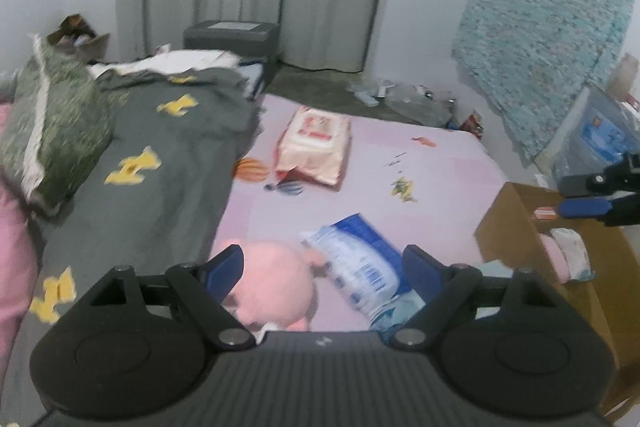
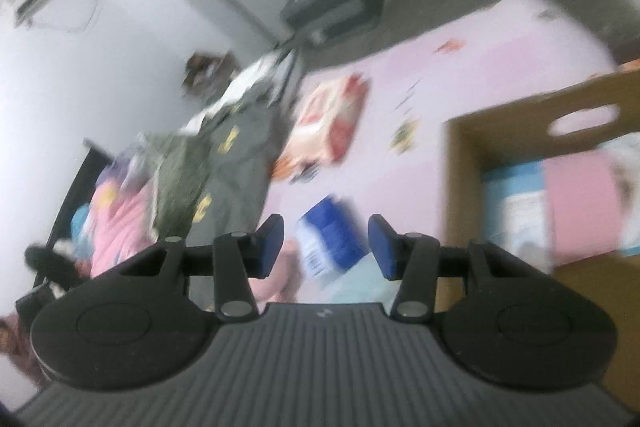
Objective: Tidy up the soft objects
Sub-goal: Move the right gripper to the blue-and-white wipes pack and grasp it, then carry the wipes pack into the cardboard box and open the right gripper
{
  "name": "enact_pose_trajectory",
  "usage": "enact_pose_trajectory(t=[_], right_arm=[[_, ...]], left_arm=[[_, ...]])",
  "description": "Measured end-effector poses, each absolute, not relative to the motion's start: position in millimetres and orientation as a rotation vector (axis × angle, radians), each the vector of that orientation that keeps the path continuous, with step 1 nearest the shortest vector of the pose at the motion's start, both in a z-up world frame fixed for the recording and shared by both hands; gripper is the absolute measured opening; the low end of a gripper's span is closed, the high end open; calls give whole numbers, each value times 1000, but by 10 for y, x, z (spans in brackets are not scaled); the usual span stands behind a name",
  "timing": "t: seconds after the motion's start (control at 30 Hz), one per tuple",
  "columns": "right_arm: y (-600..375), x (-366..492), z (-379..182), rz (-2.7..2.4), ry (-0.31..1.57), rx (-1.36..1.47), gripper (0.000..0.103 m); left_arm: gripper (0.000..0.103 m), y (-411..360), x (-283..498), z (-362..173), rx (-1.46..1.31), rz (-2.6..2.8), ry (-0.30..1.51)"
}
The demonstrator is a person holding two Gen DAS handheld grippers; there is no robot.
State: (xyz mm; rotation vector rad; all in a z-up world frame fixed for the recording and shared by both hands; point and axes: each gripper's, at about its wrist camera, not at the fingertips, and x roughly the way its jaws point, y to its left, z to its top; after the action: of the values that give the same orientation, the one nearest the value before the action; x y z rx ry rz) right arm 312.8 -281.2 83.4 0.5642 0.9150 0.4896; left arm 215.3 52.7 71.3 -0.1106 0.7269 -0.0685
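Bedding fills my left wrist view: a pink sheet (image 1: 400,163) with a grey blanket (image 1: 160,155) heaped along its left side and a green pillow (image 1: 52,123) on top of that. My left gripper (image 1: 324,267) hangs with its jaws spread wide and nothing between them; beyond the blue pads I see a pink plush toy (image 1: 276,279) lying on the sheet, touching a blue-and-white soft pack (image 1: 356,259) just to its right. Farther up the sheet lies a cream-and-red pack (image 1: 316,147). A cardboard box (image 1: 532,235) stands at the right edge of the bed, and the right gripper (image 1: 600,195) shows above it, though from here I cannot tell how its jaws stand.

My right wrist view is tilted and badly blurred. The right gripper (image 2: 326,243) is spread open and holds nothing; the blue-and-white soft pack (image 2: 330,239) lies on the sheet beyond its pads. The cardboard box (image 2: 500,139) is at right, with pink and blue items inside.
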Motion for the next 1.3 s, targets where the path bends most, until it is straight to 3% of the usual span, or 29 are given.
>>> enact_pose_trajectory(t=[0.43, 0.77, 1.13, 1.3], right_arm=[[-1738, 3551, 551, 586, 1094, 457, 56], [-1493, 4298, 3, 519, 1251, 467, 66], [-1278, 4879, -791, 479, 1414, 452, 69], [-1212, 4923, -928, 518, 1435, 479, 70]], left_arm=[[86, 673, 2064, 368, -170, -86, 748], [55, 220, 2719, -22, -167, -192, 873], [59, 34, 3407, -573, -186, -167, 1094], [63, 16, 3501, -597, -193, -168, 1097]])
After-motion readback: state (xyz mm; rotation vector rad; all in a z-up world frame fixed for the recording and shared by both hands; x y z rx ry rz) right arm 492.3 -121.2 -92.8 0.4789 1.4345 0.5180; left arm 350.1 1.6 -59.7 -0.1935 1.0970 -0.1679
